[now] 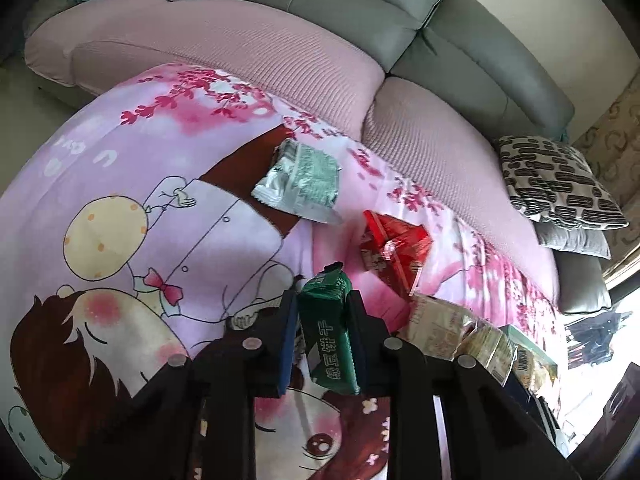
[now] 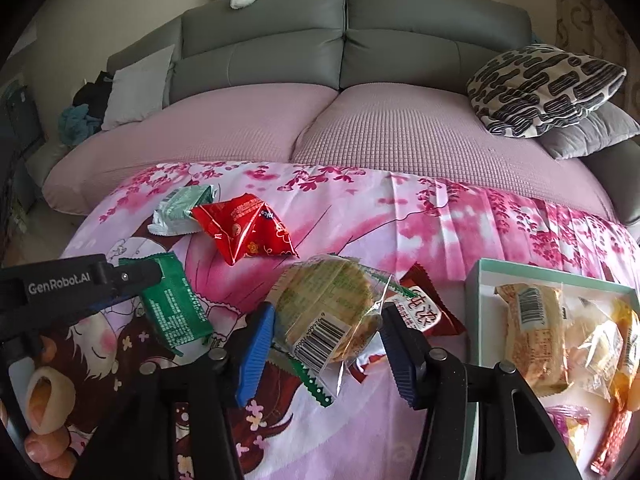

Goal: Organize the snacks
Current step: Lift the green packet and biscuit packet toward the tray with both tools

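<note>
The red snack bag (image 2: 245,229) and the clear cookie wrapper (image 2: 328,316) are shiny, crinkly plastic, the green packet (image 1: 329,340) is smooth and a bit shiny, the pink blanket (image 2: 400,216) is soft cloth, and the grey couch (image 2: 344,44) at the top looks smooth like leather.

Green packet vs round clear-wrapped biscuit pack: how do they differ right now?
The green packet is opaque, long and rectangular; the round biscuit pack is clear-wrapped, showing pale biscuits and a barcode.
The green packet is clamped in the left gripper, lifted off the cartoon sheet; the round biscuit pack sits between the open fingers of the right gripper, whether touched I cannot tell.
Both are sealed snacks outside the box.
</note>
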`<action>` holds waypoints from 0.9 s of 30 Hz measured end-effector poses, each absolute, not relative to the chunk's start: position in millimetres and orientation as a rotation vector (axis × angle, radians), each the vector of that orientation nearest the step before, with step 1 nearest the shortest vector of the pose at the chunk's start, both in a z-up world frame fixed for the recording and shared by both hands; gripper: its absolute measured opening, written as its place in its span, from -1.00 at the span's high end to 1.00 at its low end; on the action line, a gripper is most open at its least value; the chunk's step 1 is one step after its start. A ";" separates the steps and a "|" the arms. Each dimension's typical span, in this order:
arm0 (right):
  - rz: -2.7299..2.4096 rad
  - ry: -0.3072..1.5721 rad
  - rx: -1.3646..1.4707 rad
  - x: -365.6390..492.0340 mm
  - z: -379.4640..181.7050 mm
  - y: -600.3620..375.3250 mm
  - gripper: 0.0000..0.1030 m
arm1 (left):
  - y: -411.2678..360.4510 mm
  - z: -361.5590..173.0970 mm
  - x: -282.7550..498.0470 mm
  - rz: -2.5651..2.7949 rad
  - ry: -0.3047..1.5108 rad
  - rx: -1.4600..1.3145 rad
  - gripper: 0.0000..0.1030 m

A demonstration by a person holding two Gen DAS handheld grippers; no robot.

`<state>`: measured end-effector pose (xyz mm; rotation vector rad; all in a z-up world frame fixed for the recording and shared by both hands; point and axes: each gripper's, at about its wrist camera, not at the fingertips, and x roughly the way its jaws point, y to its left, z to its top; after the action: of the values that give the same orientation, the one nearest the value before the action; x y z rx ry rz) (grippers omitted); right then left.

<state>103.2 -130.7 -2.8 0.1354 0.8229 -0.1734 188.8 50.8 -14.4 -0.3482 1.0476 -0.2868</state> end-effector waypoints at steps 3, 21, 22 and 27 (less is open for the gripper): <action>-0.182 0.811 0.150 96.4 2.2 -135.0 -0.09 | 48.1 -11.1 186.5 -0.300 1.037 -0.349 0.54; -0.261 0.770 0.216 57.0 24.6 -170.6 -0.09 | 26.4 18.4 169.8 -0.397 0.989 -0.335 0.55; -0.267 0.766 0.220 53.9 26.1 -173.6 -0.09 | 22.8 21.1 167.9 -0.409 0.985 -0.331 0.55; -0.315 0.750 0.247 36.0 32.6 -196.2 -0.09 | -0.9 30.6 158.9 -0.462 0.978 -0.313 0.55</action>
<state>36.0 -196.2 32.6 0.2470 0.7498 -0.3151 158.9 -0.9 30.6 -0.3134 0.9779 -0.4620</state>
